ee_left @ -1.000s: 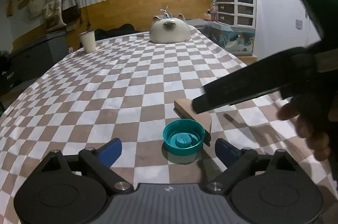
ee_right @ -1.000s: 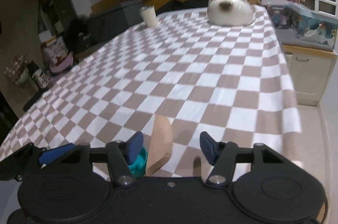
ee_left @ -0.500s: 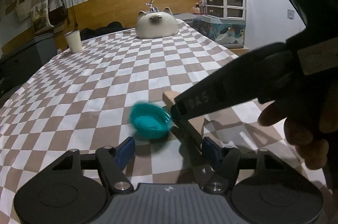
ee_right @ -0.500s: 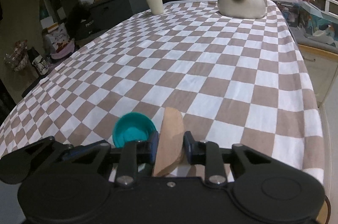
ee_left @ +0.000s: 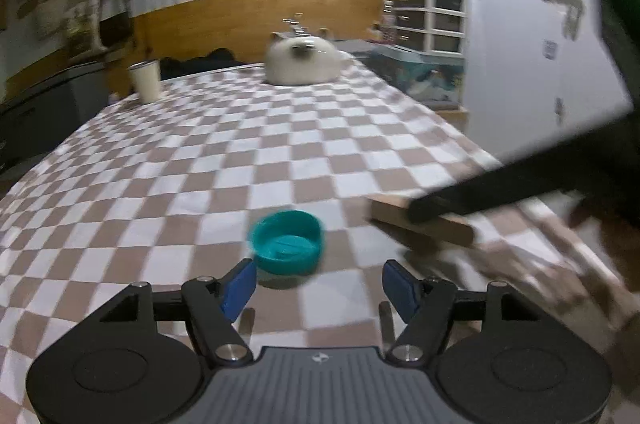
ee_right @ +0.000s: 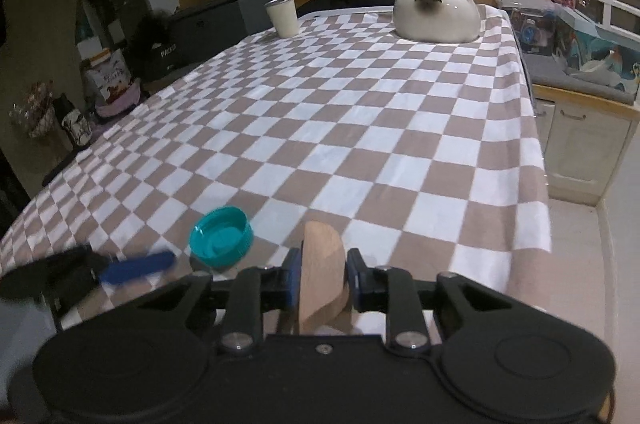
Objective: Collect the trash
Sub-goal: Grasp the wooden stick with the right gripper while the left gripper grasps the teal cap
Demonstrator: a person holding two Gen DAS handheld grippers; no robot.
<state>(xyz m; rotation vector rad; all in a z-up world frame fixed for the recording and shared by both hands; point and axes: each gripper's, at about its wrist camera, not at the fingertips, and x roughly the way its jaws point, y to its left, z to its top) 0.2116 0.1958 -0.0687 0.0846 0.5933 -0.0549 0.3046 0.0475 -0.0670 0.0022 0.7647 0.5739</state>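
Note:
A teal bottle cap (ee_left: pixel 286 242) lies open side up on the checkered tablecloth, just ahead of my left gripper (ee_left: pixel 320 282) and nearer its left pad. The jaws are opening and neither pad touches the cap. My right gripper (ee_right: pixel 325 262) is shut on a flat tan cardboard piece (ee_right: pixel 322 264), which stands on edge between its blue pads. In the left wrist view the same tan piece (ee_left: pixel 440 224) sits right of the cap, under a black right finger (ee_left: pixel 520 183). In the right wrist view the cap (ee_right: pixel 221 238) is left of the tan piece, and a blue left pad (ee_right: pixel 136 266) shows blurred.
At the table's far end stand a cream cat-shaped ceramic piece (ee_right: pixel 436 11) and a pale cup (ee_right: pixel 283 17). The cloth's right edge (ee_right: pixel 540 183) drops to the floor beside a low cabinet (ee_right: pixel 580 143). Bags and boxes stand on the floor at left.
My right gripper has closed on the tan piece and drawn it rightward from the cap. The cap slid left and forward, out from between my left jaws, which narrowed.

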